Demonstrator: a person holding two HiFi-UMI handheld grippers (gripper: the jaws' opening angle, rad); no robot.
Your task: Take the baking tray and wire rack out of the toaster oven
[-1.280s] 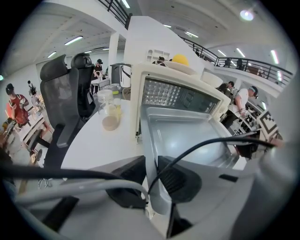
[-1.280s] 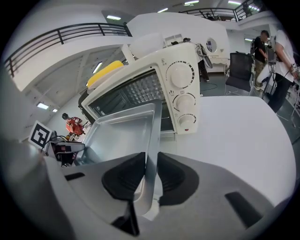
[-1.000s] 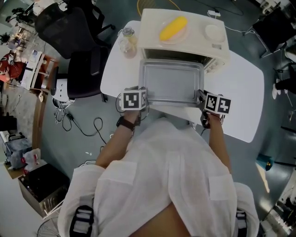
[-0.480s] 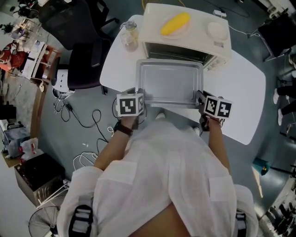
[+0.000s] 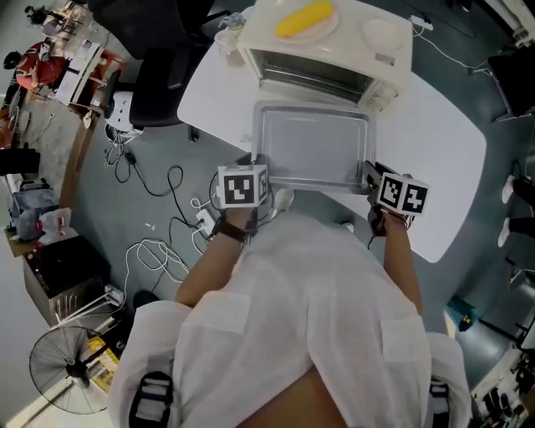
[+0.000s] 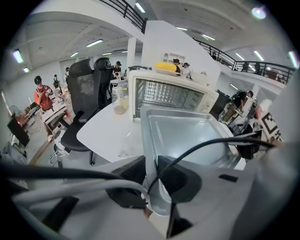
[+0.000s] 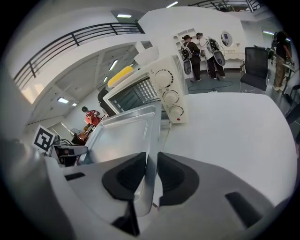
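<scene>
The grey metal baking tray [image 5: 313, 146] hangs level in front of the cream toaster oven [image 5: 322, 46], fully out of its open mouth. My left gripper [image 5: 261, 180] is shut on the tray's near left corner; in the left gripper view the tray rim [image 6: 151, 154] sits clamped between the black pads. My right gripper [image 5: 370, 180] is shut on the near right corner, with the tray rim [image 7: 151, 154] pinched between its pads. The oven's wire rack [image 6: 168, 93] shows inside the cavity. The oven [image 7: 145, 89] stands behind the tray.
A yellow corn-shaped thing on a plate [image 5: 305, 18] and a white dish [image 5: 383, 35] lie on the oven top. A glass jar [image 5: 227, 35] stands at the white table's [image 5: 435, 150] left rear. A black office chair [image 5: 159, 79] stands left of the table, cables on the floor.
Both grippers have drawn the tray back toward me, out of the oven's mouth; the oven now sits farther up the head view and the tray is clear of it.
</scene>
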